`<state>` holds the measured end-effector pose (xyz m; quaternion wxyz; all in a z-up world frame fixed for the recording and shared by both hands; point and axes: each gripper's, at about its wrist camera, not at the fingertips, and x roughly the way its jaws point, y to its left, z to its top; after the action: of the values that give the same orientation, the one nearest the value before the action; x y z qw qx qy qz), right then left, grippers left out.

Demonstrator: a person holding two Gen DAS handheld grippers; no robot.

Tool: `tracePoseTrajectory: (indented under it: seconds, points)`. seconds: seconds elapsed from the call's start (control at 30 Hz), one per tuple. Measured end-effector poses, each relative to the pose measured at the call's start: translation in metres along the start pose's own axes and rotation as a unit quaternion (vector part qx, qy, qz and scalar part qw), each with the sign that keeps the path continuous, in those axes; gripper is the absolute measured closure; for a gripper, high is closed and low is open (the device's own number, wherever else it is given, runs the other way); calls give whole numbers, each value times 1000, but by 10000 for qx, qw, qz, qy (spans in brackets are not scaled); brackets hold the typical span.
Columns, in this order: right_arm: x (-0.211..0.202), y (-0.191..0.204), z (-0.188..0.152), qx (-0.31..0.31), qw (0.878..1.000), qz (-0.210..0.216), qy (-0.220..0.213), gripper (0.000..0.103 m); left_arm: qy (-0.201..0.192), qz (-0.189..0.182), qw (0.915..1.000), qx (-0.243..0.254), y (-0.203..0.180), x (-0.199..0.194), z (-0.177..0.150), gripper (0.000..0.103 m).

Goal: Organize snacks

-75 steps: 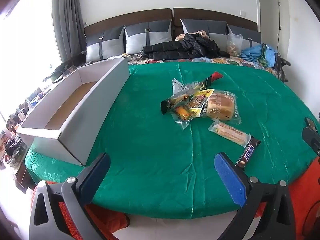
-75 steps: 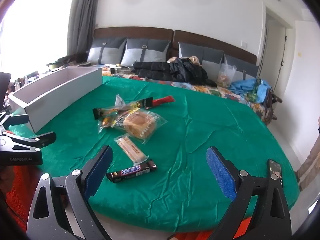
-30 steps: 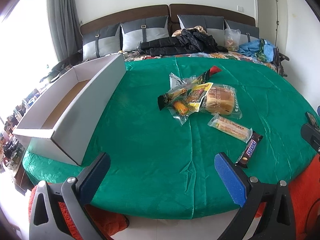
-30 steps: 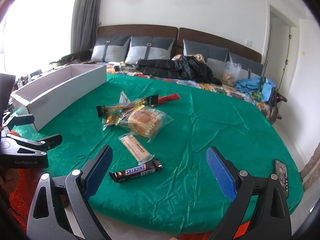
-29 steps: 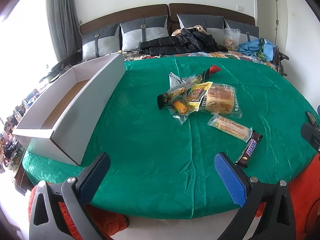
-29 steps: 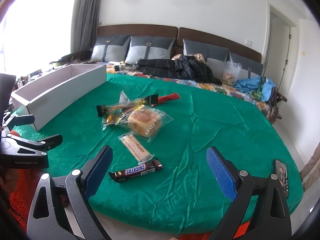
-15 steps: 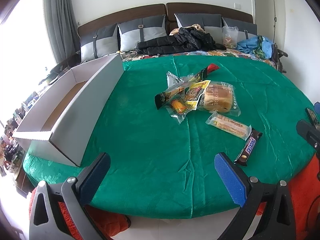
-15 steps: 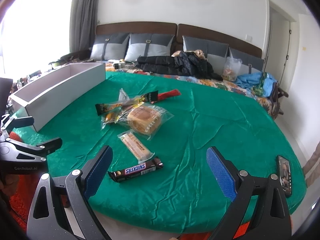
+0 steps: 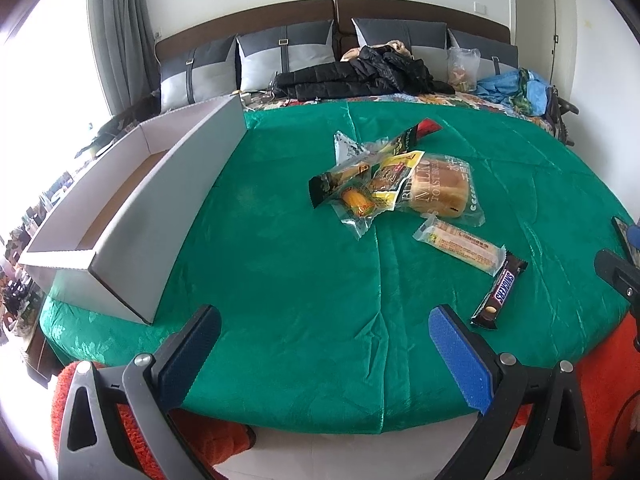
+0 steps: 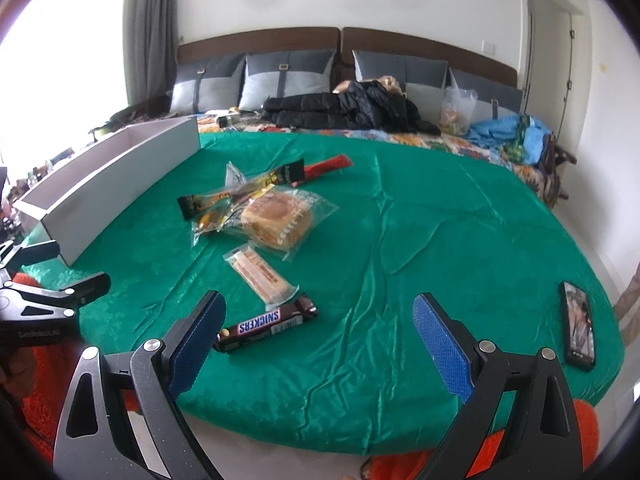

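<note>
Both grippers hover at the near edge of the green-clothed table (image 9: 280,264), fingers spread wide and holding nothing: the left gripper (image 9: 320,354) and the right gripper (image 10: 318,338). A Snickers bar (image 10: 266,323) lies nearest, just beyond the right gripper's left finger. Touching its far end is a clear-wrapped wafer bar (image 10: 260,274), then the bagged bread (image 10: 278,218) amid a heap of packets. The long white cardboard box (image 9: 132,208) sits at the left, well apart.

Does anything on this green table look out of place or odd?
One thing: a smartphone lies near the right edge of the green table, apart from the snacks. It isn't food. Nothing looks spilled or damaged.
</note>
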<state>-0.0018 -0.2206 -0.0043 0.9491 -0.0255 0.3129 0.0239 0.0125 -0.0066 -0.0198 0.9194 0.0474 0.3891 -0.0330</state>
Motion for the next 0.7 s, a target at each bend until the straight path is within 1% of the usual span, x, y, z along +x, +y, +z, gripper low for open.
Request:
tracePoseTrajectory:
  seconds: [0.13,0.3,0.43,0.6,0.7]
  points:
    - [1,0,-1,1,10000,-16,26,7,74,-5,10000,8,0,4,-1,0]
    - [5,5,-3,-94,9997,124,171,7,337,214,9992,89,0,17,-4,0]
    - [5,10,-5,-184,9994,244,184,7,387,165,9991,25,1,19,-5,0]
    - [6,7,-6,-102,9994,278,196,7,444,145,9989,49,1,18,-7,0]
    - [8,4,-6,-27,9993,276,244,7,546,48,9985,26,0,21,-6,0]
